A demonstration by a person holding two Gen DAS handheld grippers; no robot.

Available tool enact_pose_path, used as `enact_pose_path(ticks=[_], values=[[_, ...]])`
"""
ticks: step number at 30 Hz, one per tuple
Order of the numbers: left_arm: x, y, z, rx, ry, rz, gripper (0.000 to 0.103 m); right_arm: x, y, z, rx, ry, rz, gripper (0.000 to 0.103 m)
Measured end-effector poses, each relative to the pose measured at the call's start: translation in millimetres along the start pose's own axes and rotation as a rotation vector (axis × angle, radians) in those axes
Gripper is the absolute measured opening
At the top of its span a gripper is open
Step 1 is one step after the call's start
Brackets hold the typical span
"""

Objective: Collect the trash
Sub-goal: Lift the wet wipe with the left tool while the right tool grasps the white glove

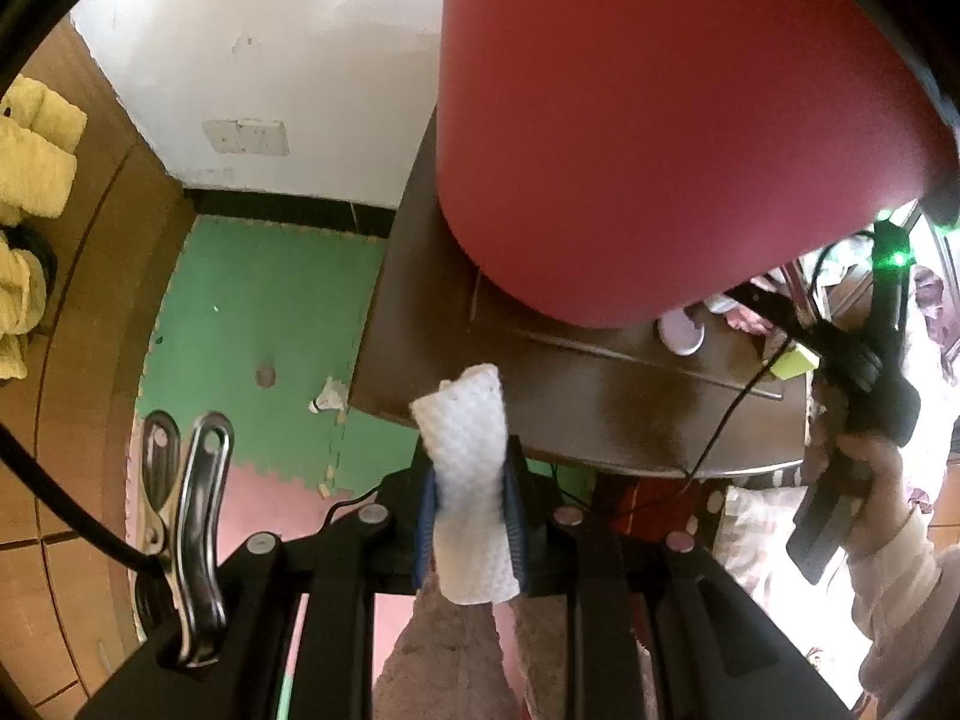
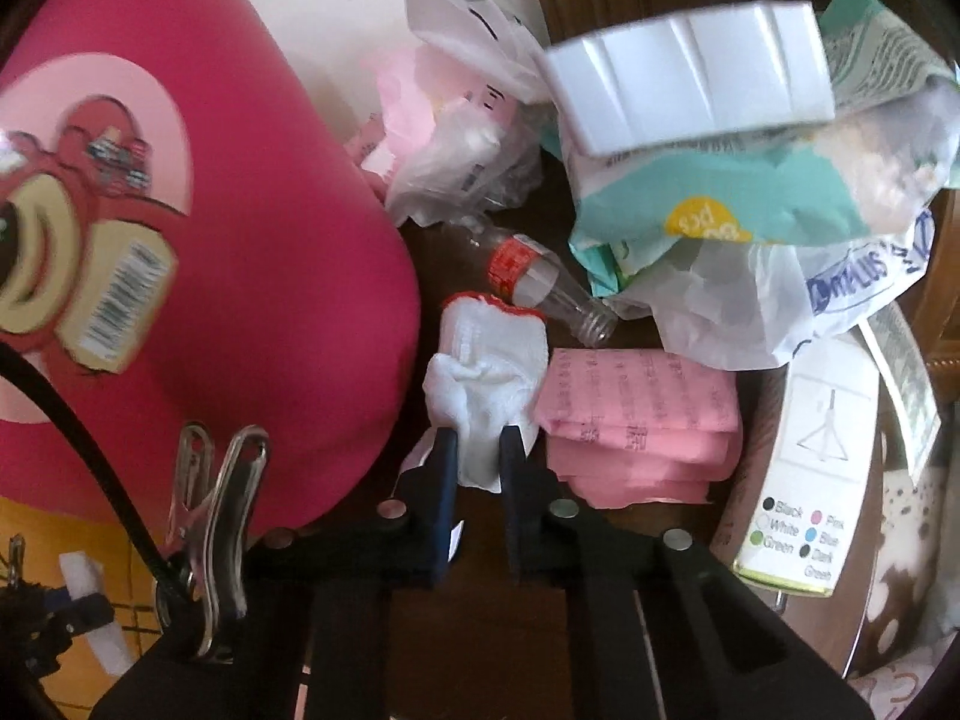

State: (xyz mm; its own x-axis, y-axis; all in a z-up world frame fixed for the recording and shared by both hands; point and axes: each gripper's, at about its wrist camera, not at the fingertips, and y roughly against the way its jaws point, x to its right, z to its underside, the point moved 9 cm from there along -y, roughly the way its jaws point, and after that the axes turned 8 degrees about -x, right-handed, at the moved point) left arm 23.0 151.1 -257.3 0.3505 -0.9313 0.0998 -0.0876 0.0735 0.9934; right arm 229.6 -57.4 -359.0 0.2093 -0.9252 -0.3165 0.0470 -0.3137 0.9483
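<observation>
Steeply downward, the right gripper [image 2: 477, 456] is pinching a crumpled white glove [image 2: 486, 360] lying on the dark table [image 2: 474, 564], beside a pink packet stack [image 2: 642, 420] and an empty bottle [image 2: 540, 288]. Meanwhile the left gripper [image 1: 471, 504] is gripping a rolled paper towel [image 1: 468, 468] near the red bin [image 1: 660, 120]; nothing inside that bin is showing.

Right gripper [image 2: 477, 450]: jaws closed on a white knitted glove [image 2: 489, 372] with a red cuff, which lay on a dark table [image 2: 480, 546]. Pink bin [image 2: 240, 228] with a cartoon sticker stood at left. Empty clear bottle [image 2: 540, 285] lay just beyond the glove. Stack of pink packets [image 2: 642, 420] lay beside the glove at right. Crumpled plastic bags [image 2: 720, 300] were heaped behind, a white tub [image 2: 690, 78] on top. Printed box [image 2: 804, 468] lay at far right.
</observation>
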Motion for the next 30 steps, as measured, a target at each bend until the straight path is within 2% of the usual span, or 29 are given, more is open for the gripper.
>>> enact_pose_path(ticks=[13,30], values=[[8.8,50.4,-14.8,0.077,-0.013,0.035,0.020,-1.9,54.8,25.3,-0.001,-0.053,-0.040,0.014],[9.8,137.5,-24.3,0.181,-0.063,0.054,0.020,-30.0,166.0,30.2,0.090,-0.050,-0.053,0.014]])
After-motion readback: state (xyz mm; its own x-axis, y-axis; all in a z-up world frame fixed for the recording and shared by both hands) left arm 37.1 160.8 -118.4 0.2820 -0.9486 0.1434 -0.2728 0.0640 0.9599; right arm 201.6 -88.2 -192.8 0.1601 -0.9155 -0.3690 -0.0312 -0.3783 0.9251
